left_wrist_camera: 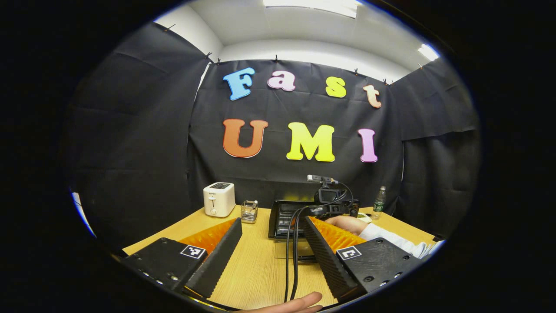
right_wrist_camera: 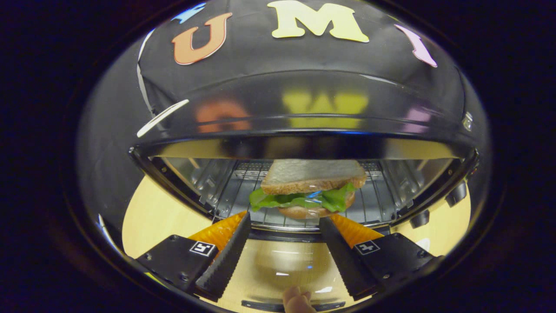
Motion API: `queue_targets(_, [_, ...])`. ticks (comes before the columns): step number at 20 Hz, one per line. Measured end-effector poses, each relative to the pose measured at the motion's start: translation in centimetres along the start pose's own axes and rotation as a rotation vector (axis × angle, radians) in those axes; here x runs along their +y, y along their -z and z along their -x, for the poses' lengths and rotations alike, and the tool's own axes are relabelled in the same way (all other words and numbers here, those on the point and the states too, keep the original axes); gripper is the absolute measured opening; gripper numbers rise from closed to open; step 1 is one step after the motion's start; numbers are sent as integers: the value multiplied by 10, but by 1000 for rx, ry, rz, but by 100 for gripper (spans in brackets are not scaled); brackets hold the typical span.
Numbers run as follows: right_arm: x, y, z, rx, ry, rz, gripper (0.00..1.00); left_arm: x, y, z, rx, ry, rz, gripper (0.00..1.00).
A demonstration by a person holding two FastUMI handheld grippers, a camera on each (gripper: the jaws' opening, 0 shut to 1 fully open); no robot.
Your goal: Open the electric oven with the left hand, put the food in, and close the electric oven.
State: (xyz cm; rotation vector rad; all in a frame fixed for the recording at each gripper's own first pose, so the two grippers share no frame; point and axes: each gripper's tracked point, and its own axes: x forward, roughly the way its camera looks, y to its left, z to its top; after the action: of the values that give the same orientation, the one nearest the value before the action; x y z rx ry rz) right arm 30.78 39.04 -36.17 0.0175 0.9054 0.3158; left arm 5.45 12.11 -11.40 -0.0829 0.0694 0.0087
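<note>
Fingertips of a hand point(left_wrist_camera: 299, 303) are seen at six o'clock in the left gripper view, beside black cables point(left_wrist_camera: 292, 252) that run up the wooden table point(left_wrist_camera: 256, 269). Above them the left gripper point(left_wrist_camera: 271, 228) is held over the table with its jaws spread and nothing between them. At twelve o'clock from it the electric oven point(left_wrist_camera: 286, 217) is seen with its door point(left_wrist_camera: 295, 250) lowered; the other gripper point(left_wrist_camera: 332, 204) and a white sleeve point(left_wrist_camera: 391, 237) are at its mouth. A white toaster point(left_wrist_camera: 219, 199) stands at ten o'clock, a small glass holder point(left_wrist_camera: 249, 211) just beside it, a bottle point(left_wrist_camera: 379, 202) at two o'clock.

In the right gripper view the right gripper point(right_wrist_camera: 284, 221) is spread, and the sandwich point(right_wrist_camera: 310, 188) is seen on the wire rack point(right_wrist_camera: 378, 204) inside the oven, just beyond the fingertips point(right_wrist_camera: 243, 224).
</note>
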Motion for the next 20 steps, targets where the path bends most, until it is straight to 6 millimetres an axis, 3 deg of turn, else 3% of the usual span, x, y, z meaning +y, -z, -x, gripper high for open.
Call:
queue_targets(6, [-1,4,50,-59,-104,-58,100,2,13,-7,43,-7,11,94])
queue_targets(7, [-4,6,61,-78,-117,-62,89,0,13,-7,47,-5,16,94])
queue_targets(8, [-9,4,74,-104,-124,-69,100,1,11,-9,49,-4,16,94])
queue_targets(12, [-31,-12,137,-254,-142,-38,100,-3,12,-18,59,-8,4,94])
queue_targets(15, [-58,-24,196,-380,-119,-3,100,-8,20,-31,91,-2,-13,94])
queue_targets(20, [-109,-48,288,-608,-21,51,99,-25,46,-56,160,4,-24,94])
